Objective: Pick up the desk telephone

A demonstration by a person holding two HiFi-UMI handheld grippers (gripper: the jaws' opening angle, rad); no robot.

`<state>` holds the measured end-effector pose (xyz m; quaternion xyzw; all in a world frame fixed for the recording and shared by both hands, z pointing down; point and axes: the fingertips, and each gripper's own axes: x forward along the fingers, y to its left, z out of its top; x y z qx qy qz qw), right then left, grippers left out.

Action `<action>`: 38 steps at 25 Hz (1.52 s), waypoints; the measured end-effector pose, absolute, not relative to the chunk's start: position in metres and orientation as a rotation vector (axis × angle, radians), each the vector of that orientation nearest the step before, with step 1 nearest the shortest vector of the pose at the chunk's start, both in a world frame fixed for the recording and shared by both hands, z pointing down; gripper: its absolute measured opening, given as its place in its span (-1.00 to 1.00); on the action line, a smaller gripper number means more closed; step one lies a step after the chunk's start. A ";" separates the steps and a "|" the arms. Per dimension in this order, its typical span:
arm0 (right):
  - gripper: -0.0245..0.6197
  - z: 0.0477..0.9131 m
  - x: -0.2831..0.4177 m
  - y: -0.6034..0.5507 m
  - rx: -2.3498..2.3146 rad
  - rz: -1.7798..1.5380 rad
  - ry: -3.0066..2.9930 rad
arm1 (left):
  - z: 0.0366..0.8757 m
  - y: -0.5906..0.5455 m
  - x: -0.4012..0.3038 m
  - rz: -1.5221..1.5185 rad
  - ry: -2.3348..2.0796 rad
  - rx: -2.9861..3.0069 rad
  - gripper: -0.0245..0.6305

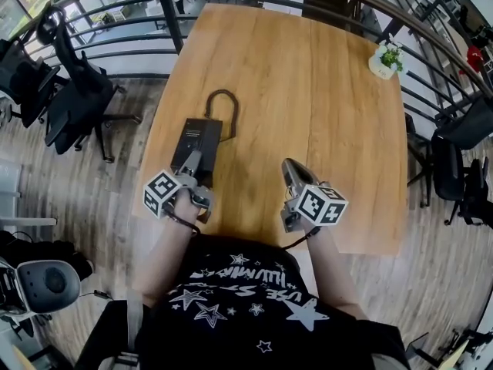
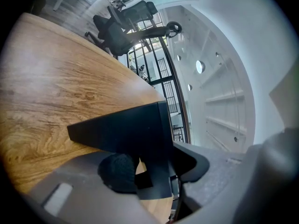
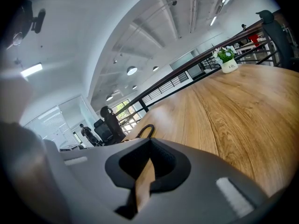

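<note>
The black desk telephone [image 1: 197,139] lies flat on the left side of the wooden table [image 1: 308,75], and its cord [image 1: 224,102] loops away toward the far edge. My left gripper [image 1: 193,165] is shut on the phone's near end. In the left gripper view the phone's dark slab [image 2: 126,129] runs between the jaws, with a round black pad [image 2: 116,172] beside it. My right gripper [image 1: 288,168] hovers over bare wood to the right of the phone, its jaws closed to a thin slit [image 3: 142,181] with nothing in them. The cord loop [image 3: 145,129] shows beyond it.
A small potted plant [image 1: 384,58] stands at the table's far right corner [image 3: 228,62]. A black railing [image 1: 123,18] curves round the far side. Office chairs stand on the floor to the left [image 1: 73,91] and to the right [image 1: 462,153].
</note>
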<state>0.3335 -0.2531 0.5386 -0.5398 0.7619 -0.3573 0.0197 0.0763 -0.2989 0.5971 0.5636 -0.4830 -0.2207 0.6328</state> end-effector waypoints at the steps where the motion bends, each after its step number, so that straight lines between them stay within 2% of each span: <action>1: -0.92 0.538 0.334 -0.253 -1.674 -1.109 2.366 | 0.596 -0.298 0.076 -0.498 -1.103 1.297 -0.31; 22: -0.93 0.534 0.314 -0.260 -1.624 -1.101 2.370 | 0.532 -0.292 0.072 -0.556 -0.937 1.454 -0.32; 38: -0.93 0.522 0.263 -0.243 -1.791 -1.046 2.200 | 0.514 -0.295 0.031 -0.403 -0.728 1.596 -0.32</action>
